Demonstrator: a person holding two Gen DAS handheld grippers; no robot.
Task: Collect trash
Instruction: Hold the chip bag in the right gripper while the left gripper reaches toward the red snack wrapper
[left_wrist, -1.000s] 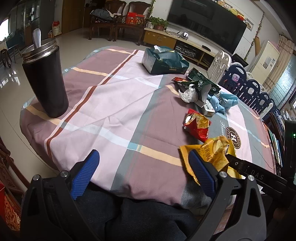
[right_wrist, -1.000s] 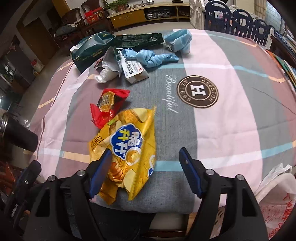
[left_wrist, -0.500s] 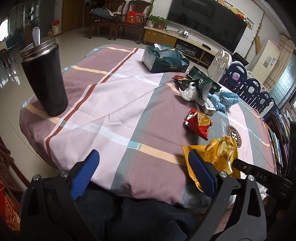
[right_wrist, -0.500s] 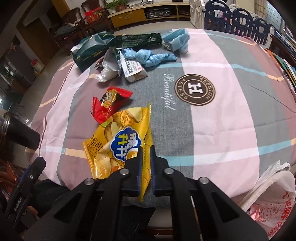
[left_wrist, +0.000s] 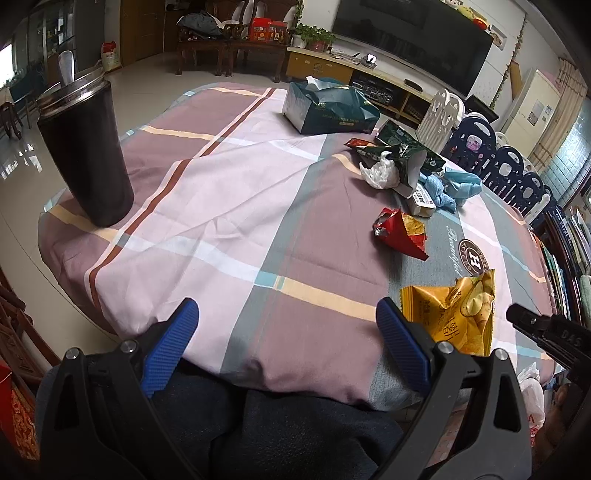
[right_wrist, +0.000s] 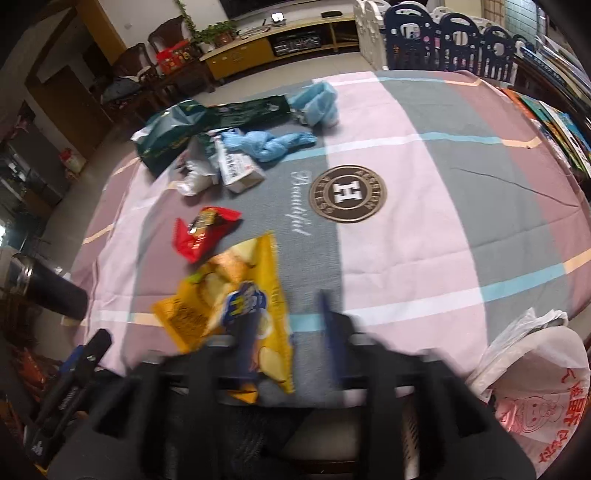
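A yellow chip bag (right_wrist: 229, 295) lies at the near edge of the checked tablecloth, also seen in the left wrist view (left_wrist: 454, 314). My right gripper (right_wrist: 291, 328) is blurred with its jaws apart; the left finger lies over the bag's near end. A red snack wrapper (right_wrist: 203, 232) lies just beyond the bag. Further back lie a white box (right_wrist: 240, 170), crumpled white plastic (right_wrist: 195, 177), blue cloths (right_wrist: 269, 144) and green wrappers (right_wrist: 251, 109). My left gripper (left_wrist: 288, 332) is open and empty at the near table edge, left of the chip bag.
A tall black tumbler (left_wrist: 85, 147) stands at the left table edge. A green tissue pack (left_wrist: 328, 107) sits at the far side. A white plastic bag with red print (right_wrist: 532, 373) hangs off the table's near right edge.
My right gripper was open around the chip bag, shut on its near end, and now has its jaws apart again, blurred. The bag has shifted slightly. The left gripper stays open.
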